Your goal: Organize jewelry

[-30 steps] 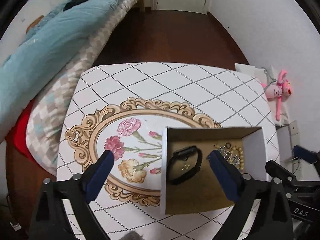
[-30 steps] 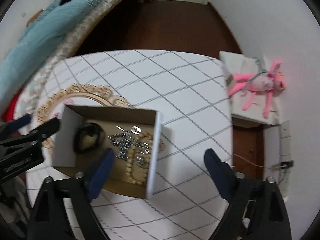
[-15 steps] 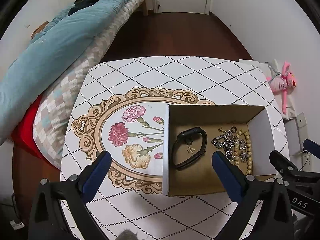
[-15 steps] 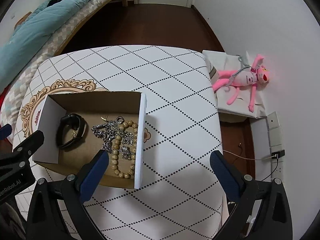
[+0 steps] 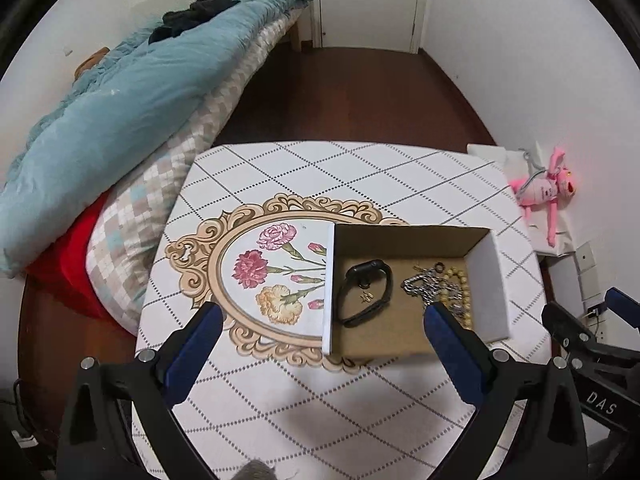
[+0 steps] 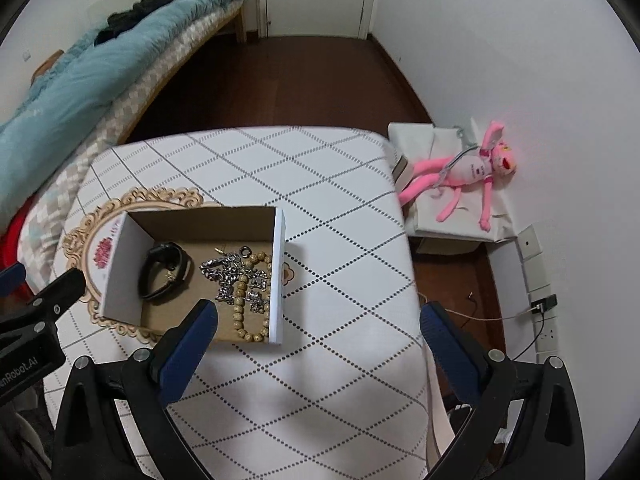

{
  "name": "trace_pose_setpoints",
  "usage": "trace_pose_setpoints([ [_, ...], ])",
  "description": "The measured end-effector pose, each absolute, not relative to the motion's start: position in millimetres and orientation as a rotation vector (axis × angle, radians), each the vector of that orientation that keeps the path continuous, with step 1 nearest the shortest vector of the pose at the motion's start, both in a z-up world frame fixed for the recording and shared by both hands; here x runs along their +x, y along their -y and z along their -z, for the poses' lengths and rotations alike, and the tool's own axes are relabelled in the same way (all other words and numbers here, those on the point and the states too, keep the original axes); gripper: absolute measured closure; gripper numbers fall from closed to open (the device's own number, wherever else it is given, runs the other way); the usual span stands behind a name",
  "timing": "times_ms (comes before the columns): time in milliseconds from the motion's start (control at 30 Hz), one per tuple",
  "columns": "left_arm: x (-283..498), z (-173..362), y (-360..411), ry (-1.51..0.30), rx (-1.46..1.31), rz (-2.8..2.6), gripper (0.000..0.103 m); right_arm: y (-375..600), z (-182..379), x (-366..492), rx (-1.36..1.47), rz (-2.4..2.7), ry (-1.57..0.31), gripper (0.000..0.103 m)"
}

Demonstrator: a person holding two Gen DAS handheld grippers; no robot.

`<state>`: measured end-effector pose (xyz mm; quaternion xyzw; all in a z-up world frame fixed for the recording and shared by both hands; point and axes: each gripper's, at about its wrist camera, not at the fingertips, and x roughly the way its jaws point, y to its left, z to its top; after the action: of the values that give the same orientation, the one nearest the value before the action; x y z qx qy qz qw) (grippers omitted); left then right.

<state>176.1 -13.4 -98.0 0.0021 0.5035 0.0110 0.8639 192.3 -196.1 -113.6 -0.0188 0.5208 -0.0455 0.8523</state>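
Jewelry lies inside an open cardboard box [image 5: 408, 240] on the bench [image 5: 360, 176], ahead of both hand-held grippers.

Left hand-held gripper [image 5: 320, 330]: jaws spread wide, holding nothing and touching nothing. In its view, the blue pad of its right finger [image 5: 452, 344] overlaps the near right part of the box; whether it touches the box cannot be told. The left finger [image 5: 192, 344] hangs over the printed floral oval [image 5: 256, 276] on the bench cover.

Right hand-held gripper [image 6: 318, 328]: jaws spread wide, empty. Its left finger [image 6: 188, 340] overlaps the near edge of the box in its view; the right finger [image 6: 452, 344] hangs past the right edge of the bench, over the floor.

Box contents, as seen ahead of the right hand-held gripper:
- Beaded bracelet [image 6: 244, 304], nearest, along the right wall.
- Silver chain [image 6: 228, 276], tangled just left of and across the beads.
- Black band [image 6: 162, 270], toward the left wall, with a small gold piece [image 6: 172, 277] resting at its loop.
- Small dark ring [image 6: 245, 251], near the far wall.

Beyond the bench, to the right, a pink plush toy [image 6: 468, 176] lies on a white package [image 6: 440, 208] against the wall. To the far left, a bed [image 5: 132, 120] carries a blue quilt.
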Motion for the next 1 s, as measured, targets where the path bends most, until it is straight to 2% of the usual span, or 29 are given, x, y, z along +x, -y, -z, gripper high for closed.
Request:
trace_pose_setpoints([
  [567, 82.1, -6.6, 15.0, -0.888, -0.026, 0.019, 0.0, 186.4, -9.7, 80.8, -0.032, 0.089, -0.863, 0.0],
  [1000, 47.8, -38.4, 13.3, -0.827, 0.003, 0.016, 0.0, 186.6, -48.1, 40.8, -0.027, 0.074, -0.805, 0.0],
])
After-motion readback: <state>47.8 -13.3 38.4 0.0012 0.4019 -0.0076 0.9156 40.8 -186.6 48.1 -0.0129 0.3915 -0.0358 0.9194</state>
